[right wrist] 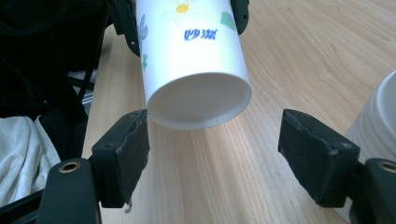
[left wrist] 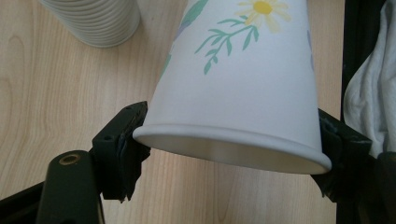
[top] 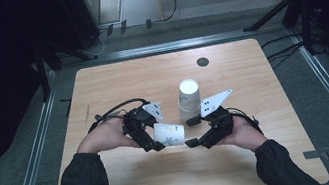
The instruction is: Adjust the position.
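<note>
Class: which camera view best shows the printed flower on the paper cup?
The left gripper view: the cup is close, its daisy and green sprig sharp. The right gripper view cuts the flower at the top edge; the high view shows the cup small, the print unclear.

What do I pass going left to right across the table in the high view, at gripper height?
Left hand → left gripper, shut on the flowered paper cup → right gripper, jaws open at the cup's base end → right hand. The stack of white cups stands farther back, above the gap.

I see my black left gripper [top: 155,135] and right gripper [top: 191,132], each topped by a grey triangular plate, black cables trailing behind, dark sleeves.
</note>
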`<state>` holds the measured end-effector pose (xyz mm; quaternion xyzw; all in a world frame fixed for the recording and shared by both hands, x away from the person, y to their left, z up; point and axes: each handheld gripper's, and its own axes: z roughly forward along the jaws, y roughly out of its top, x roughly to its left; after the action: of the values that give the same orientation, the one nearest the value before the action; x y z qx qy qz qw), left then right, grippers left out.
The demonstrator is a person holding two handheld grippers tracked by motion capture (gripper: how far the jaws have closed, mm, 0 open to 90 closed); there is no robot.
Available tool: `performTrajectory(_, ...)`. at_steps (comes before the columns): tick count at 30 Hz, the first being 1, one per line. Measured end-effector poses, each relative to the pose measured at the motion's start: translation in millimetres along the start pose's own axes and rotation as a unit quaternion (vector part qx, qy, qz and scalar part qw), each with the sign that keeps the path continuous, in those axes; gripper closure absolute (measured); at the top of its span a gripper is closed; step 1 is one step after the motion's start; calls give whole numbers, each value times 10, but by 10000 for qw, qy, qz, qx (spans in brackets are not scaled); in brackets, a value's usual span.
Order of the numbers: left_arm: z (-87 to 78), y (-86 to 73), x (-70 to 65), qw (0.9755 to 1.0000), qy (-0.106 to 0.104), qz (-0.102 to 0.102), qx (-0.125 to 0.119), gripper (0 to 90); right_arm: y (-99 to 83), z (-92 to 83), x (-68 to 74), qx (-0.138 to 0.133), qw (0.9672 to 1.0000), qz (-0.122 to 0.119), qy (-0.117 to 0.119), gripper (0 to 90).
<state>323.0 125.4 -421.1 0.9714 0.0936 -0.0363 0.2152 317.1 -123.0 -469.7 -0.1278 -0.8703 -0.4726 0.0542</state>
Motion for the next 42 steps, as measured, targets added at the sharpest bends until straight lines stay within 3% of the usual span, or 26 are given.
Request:
performTrajectory(7,37,87,-17,9998,-7,72,188,229,27,62,15,0,10000,-21,93,243)
performTrajectory(13,68,146,-4,9996,-38,-2,262,230,48,116,33,25,9999,-66,73,237)
performTrajectory(19,121,176,-20,9992,-37,94,387,229,68,172,45,36,9999,-72,119,237)
performTrajectory(42,179,205,-39,9990,-29,194,399,229,81,270,79,169,9995,-199,174,321)
